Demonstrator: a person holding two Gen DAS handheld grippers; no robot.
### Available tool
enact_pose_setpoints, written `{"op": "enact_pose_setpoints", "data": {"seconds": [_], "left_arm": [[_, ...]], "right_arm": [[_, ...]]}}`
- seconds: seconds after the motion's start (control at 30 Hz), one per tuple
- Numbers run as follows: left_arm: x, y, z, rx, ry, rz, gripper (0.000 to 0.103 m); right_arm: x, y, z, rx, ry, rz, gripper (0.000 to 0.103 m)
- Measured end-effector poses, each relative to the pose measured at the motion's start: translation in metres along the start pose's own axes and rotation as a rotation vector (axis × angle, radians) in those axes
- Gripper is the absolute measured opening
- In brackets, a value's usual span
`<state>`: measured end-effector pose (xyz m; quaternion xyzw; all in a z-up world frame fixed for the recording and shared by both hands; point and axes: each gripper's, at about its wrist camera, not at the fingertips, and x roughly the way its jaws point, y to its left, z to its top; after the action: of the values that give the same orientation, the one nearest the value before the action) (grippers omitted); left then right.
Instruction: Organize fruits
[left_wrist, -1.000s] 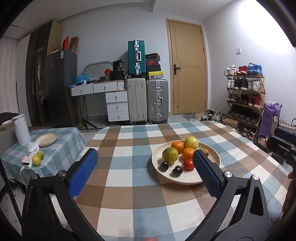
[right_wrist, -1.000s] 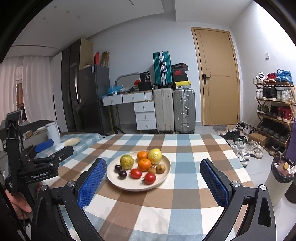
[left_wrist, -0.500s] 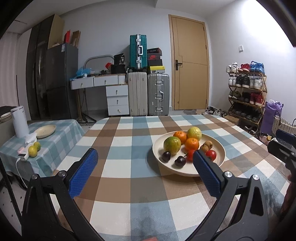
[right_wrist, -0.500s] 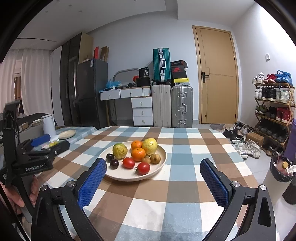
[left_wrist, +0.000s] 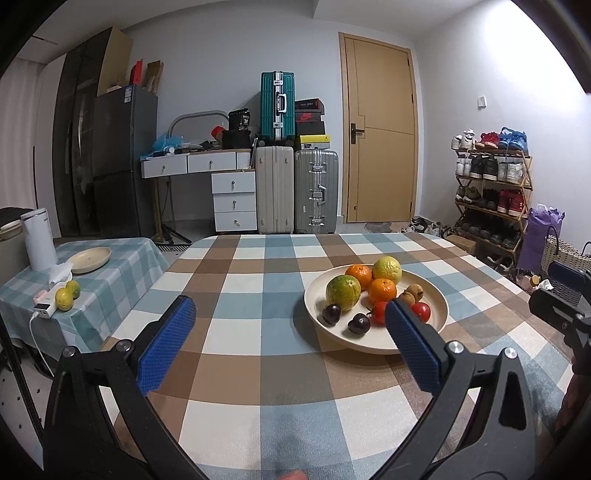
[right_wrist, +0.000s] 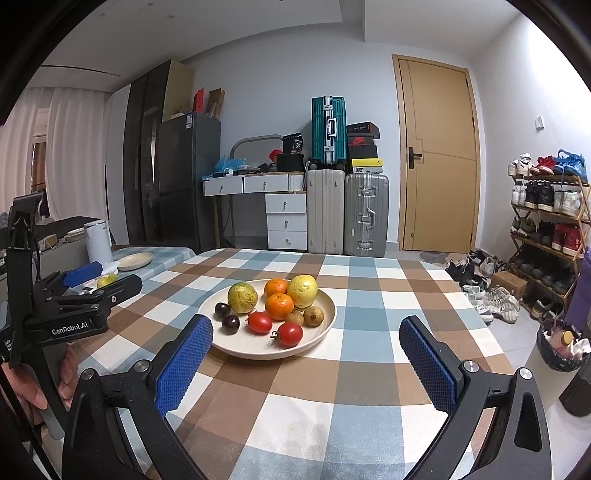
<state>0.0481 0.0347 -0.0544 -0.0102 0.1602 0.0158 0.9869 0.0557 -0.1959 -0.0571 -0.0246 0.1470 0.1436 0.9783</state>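
Note:
A cream plate (left_wrist: 436, 295) (right_wrist: 325, 295) on the checkered table holds a green-yellow citrus (left_wrist: 342, 291) (right_wrist: 242, 297), a yellow citrus (right_wrist: 302, 290), two oranges (right_wrist: 279, 305), two red tomatoes (right_wrist: 289, 333), two dark plums (right_wrist: 230, 324) and two small brown fruits (right_wrist: 313, 315). My left gripper (left_wrist: 290, 323) is open and empty above the table, left of the plate; its right finger overlaps the plate's near edge. My right gripper (right_wrist: 306, 343) is open and empty, just short of the plate's near rim.
A low side table (left_wrist: 110, 273) at the left carries an empty cream plate (left_wrist: 90, 259), two yellow-green citrus (left_wrist: 63, 298), a white kettle (left_wrist: 38, 239) and a power bank. Suitcases, a drawer desk, a fridge, a door and a shoe rack (right_wrist: 546, 229) stand behind.
Both grippers have tilted up and dropped lower toward the table, so the plate sits lower in each view. Both stay open and empty. No fruit has moved.

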Motion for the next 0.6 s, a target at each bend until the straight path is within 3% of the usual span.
{"op": "enact_pose_setpoints", "data": {"seconds": [0.6], "left_arm": [[0.0014, 0.0003, -0.0022, 0.003, -0.001, -0.007, 0.102]], "right_arm": [[0.0013, 0.002, -0.0002, -0.001, 0.001, 0.007, 0.103]]}}
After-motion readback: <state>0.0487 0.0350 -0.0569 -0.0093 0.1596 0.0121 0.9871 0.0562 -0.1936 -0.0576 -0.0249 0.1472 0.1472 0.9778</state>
